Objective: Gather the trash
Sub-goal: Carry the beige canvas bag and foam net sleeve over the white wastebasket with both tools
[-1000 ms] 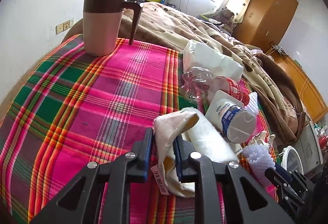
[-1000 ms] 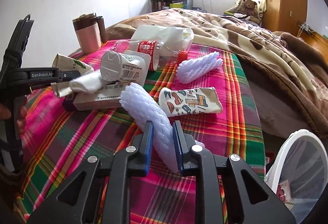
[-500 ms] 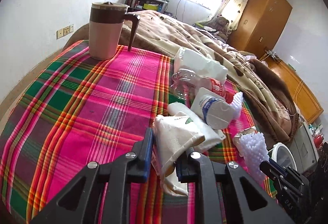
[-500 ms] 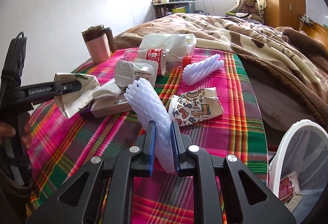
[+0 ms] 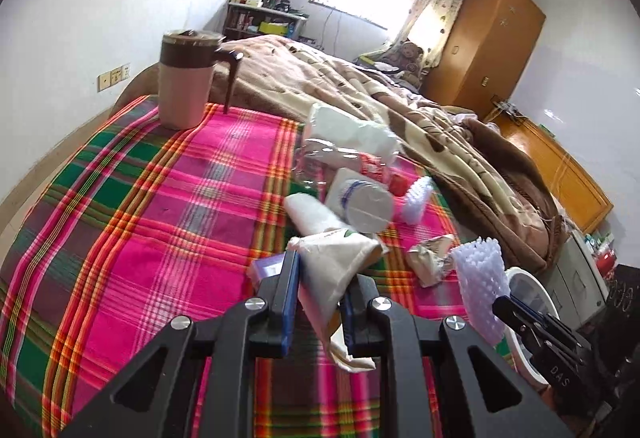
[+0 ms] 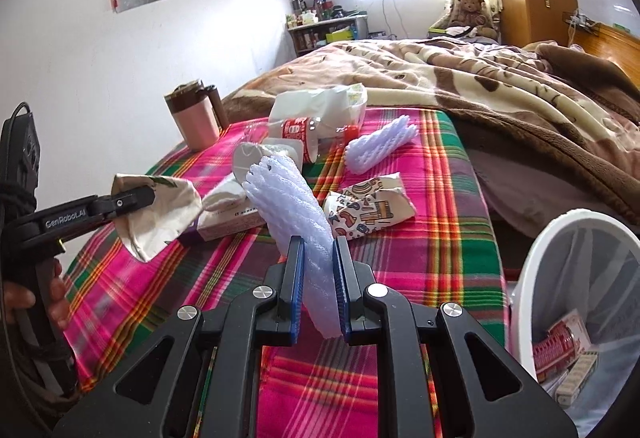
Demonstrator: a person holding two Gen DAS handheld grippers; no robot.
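My left gripper (image 5: 322, 278) is shut on a crushed beige paper cup (image 5: 336, 258), held above the plaid cloth (image 5: 160, 217). In the right wrist view the left gripper (image 6: 134, 197) holds that cup (image 6: 160, 215) at the left. Shut on a white foam net sleeve (image 6: 288, 197), my right gripper (image 6: 318, 250) holds it upright off the cloth. The left wrist view shows the sleeve (image 5: 478, 278) at the lower right, near the white bin (image 5: 524, 274). Trash lying on the cloth: a clear bottle with a red label (image 6: 304, 129), a second foam net (image 6: 380, 145), a printed crushed cup (image 6: 368, 205).
The white lined bin (image 6: 560, 234) stands beside the bed at the right with packets inside. A pink and brown mug (image 6: 196, 121) stands at the cloth's far left. A white bag (image 6: 316, 101), a white container (image 6: 256, 157) and a flat box (image 6: 232, 224) lie mid-cloth. A brown blanket (image 6: 500, 89) is behind.
Both grippers have risen and drawn back with their loads. The paper cup has lifted clear of the pile, and the foam net has come off the cloth.
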